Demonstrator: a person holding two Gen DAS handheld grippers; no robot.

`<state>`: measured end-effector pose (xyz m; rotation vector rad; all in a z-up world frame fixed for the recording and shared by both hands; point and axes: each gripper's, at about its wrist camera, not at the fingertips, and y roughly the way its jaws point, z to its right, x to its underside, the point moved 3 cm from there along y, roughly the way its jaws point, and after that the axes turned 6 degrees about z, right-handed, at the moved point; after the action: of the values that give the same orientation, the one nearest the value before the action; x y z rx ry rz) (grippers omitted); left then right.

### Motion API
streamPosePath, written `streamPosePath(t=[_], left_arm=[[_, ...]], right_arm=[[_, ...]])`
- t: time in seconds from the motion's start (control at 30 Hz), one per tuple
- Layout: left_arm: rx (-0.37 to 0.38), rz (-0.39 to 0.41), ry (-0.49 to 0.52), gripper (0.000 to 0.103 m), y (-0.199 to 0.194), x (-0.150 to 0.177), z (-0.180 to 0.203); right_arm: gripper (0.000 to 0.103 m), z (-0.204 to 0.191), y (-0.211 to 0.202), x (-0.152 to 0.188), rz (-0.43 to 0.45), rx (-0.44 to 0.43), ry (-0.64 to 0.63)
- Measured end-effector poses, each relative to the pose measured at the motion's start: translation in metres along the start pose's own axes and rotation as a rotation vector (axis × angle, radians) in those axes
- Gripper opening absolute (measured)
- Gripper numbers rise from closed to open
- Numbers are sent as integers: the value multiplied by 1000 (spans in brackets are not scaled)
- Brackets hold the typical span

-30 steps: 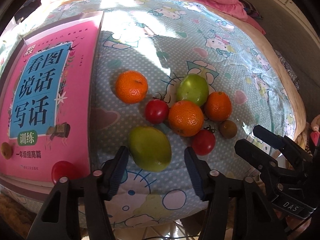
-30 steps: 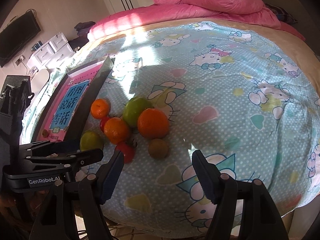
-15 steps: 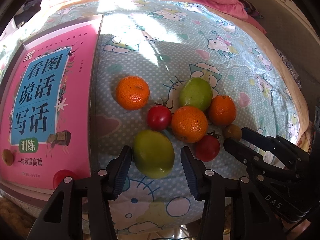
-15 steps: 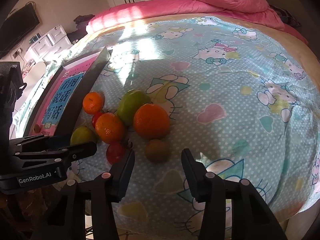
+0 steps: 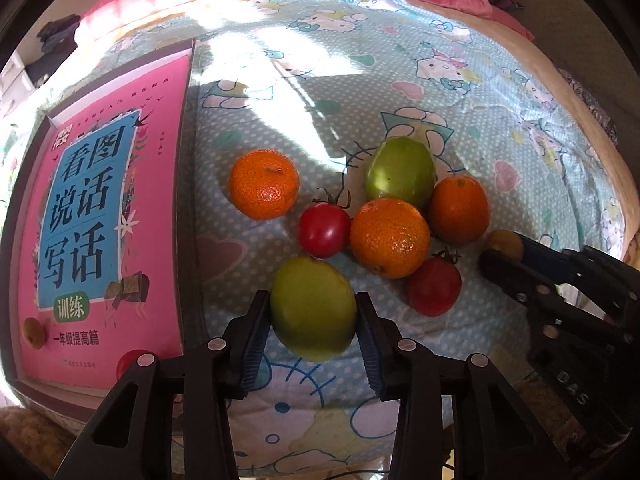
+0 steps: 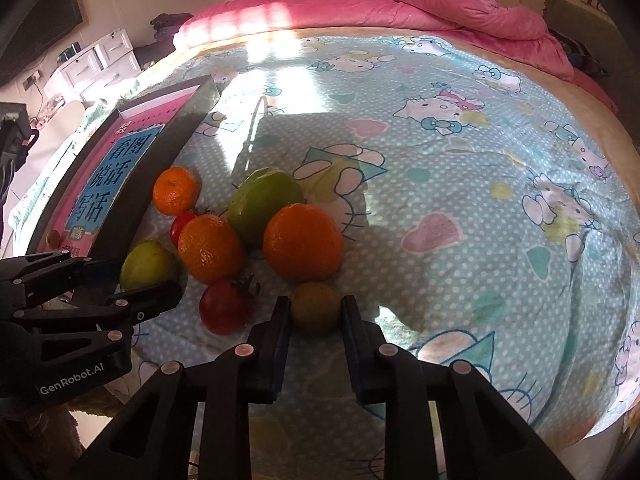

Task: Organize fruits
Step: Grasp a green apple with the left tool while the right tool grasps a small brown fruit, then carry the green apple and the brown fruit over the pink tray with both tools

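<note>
Both grippers point steeply down at a cluster of fruit on the pale blue cartoon-print bedsheet [image 6: 460, 184].

Left black two-finger gripper [image 5: 314, 318]: jaws closing around the large yellow-green fruit [image 5: 313, 309] nearest the bed edge. The blue pads sit at either side of it, apparently touching its skin. The fruit rests on the sheet.

Right black two-finger gripper [image 6: 315, 312]: jaws drawn in tight on the small brown-green round fruit [image 6: 315, 307], pinching it from both sides. That fruit lies at the near edge of the cluster, just beside a red tomato with green stem [image 6: 225, 306] and below a big orange citrus [image 6: 303, 237].

Rest of cluster: second green fruit [image 6: 264, 205], two more oranges [image 6: 210, 249] [image 6: 175, 191], second red tomato [image 5: 324, 230], touching or nearly so, except the farthest orange, which sits slightly apart.

Shallow dark box with a pink and blue printed book cover inside [image 5: 100, 216] lies left of the fruit; a small brown fruit [image 5: 34, 333] and a red one [image 5: 130, 362] are in its near end.

Crumpled pink quilt [image 6: 420, 4] at the far end of the bed.
</note>
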<state>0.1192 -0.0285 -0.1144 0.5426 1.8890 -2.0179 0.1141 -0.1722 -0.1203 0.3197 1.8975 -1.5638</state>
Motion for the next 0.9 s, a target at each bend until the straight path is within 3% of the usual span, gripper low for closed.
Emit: streamPosePath(t=[0.4,0.9], left_arm=[[-34,-15,-17,42,4,-1,-1],[30,19,-50,42,-20,-1,-11]], right_arm=[[25,23,-40,-5,99,-8,100],[25,8,-47,-14,145,-68,83]])
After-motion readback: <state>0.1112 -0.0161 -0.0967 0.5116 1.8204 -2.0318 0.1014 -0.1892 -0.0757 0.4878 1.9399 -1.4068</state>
